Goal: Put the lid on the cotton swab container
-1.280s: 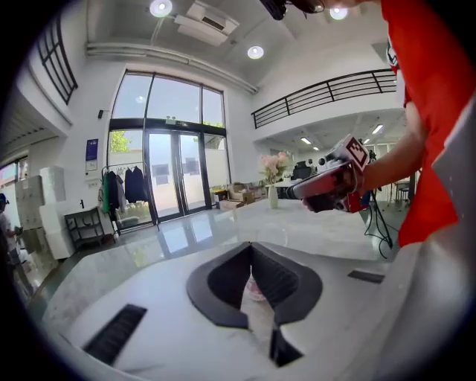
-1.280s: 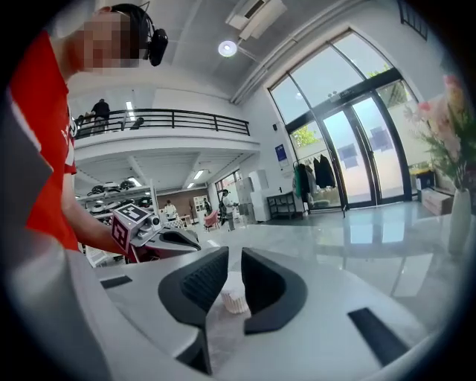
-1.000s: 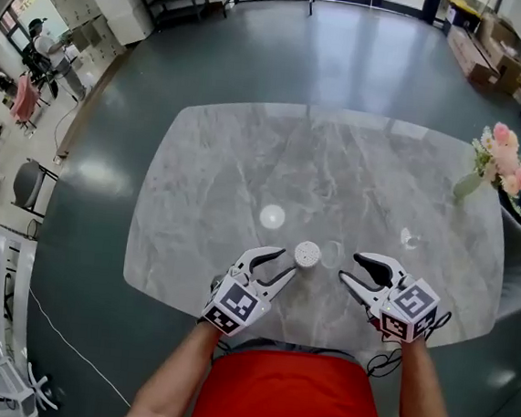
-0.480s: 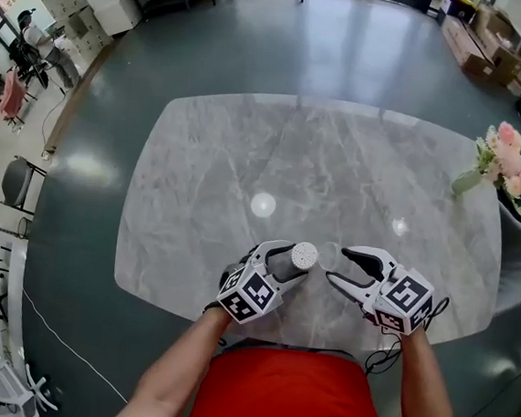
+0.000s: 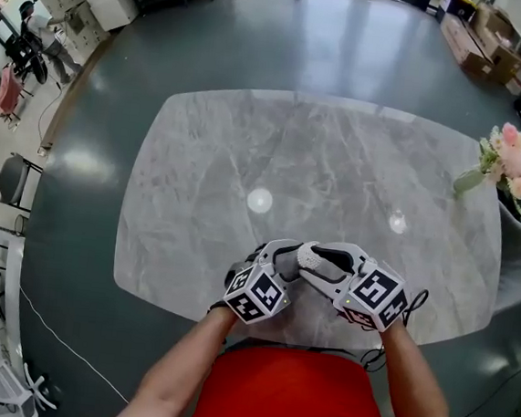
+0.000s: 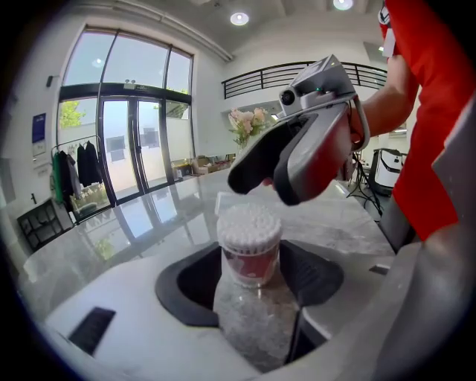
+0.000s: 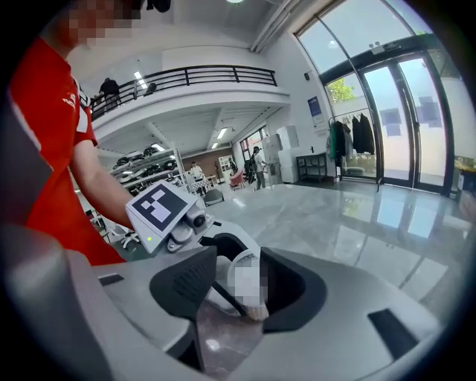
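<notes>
A high-ceilinged lobby or showroom hall, shown by tall glass entrance doors (image 6: 137, 152), a mezzanine with a black metal railing (image 7: 193, 74), a polished grey floor (image 5: 350, 37), a clothes rack (image 6: 72, 175) and a grey marble table (image 5: 320, 163) bearing a vase of pink flowers (image 5: 499, 162).

Head view: camera on person's head, high up, facing steeply down; whole desk (image 5: 338, 165) and surrounding floor in frame, both tools small at bottom centre.

Left tool view: camera on left tool (image 5: 284, 254), low over desk, looking along own jaws, very close.

Right tool view: camera on right tool (image 5: 317, 263), likewise low and close.

Tool views angle inward; each catches other tool, person's red sleeve, glass doors (image 6: 134, 149).

All three share spot where tool tips meet.
</notes>
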The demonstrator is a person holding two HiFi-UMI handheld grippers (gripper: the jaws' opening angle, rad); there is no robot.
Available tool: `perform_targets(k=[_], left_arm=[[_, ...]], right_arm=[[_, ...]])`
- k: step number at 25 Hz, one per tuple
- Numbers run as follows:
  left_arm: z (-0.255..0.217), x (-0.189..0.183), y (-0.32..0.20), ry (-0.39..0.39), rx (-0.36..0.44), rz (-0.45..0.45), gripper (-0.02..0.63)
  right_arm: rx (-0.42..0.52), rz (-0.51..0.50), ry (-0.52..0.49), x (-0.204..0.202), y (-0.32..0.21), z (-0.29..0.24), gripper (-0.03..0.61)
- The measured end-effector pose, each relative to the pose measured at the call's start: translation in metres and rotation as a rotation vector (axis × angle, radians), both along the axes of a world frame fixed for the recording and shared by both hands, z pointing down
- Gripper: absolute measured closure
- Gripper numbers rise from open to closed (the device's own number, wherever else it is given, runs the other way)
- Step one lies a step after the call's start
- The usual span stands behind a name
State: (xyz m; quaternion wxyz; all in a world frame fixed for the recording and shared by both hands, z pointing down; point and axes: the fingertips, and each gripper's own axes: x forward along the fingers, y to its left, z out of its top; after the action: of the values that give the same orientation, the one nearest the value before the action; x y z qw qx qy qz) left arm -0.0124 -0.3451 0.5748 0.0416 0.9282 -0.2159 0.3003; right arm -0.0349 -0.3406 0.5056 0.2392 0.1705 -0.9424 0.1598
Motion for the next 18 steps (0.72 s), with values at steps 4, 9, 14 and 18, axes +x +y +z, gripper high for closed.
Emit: perform_targets(k=[4, 9, 14, 18], left_arm=[[-0.001, 0.000, 0.000, 0.001, 0.001, -0.003, 0.336], [-0.001, 0.001, -0.002, -0.008, 0.007, -0.025, 0.334], [0.000, 0.001, -0.003, -0.009, 0.009, -0.058, 0.334], [0.001, 0.001, -0.002, 0.010, 0.011, -0.071, 0.331]], right_arm=[[0.043, 0.020, 0.148, -0.010, -0.004, 0.015, 0.459], [0.086, 0.007, 0.264, -0.014, -0.005, 0.020, 0.460], [0.113, -0.041, 0.394, -0.016, -0.004, 0.025, 0.451], [0.069, -0.008, 0.317, -0.014, -0.003, 0.022, 0.456]])
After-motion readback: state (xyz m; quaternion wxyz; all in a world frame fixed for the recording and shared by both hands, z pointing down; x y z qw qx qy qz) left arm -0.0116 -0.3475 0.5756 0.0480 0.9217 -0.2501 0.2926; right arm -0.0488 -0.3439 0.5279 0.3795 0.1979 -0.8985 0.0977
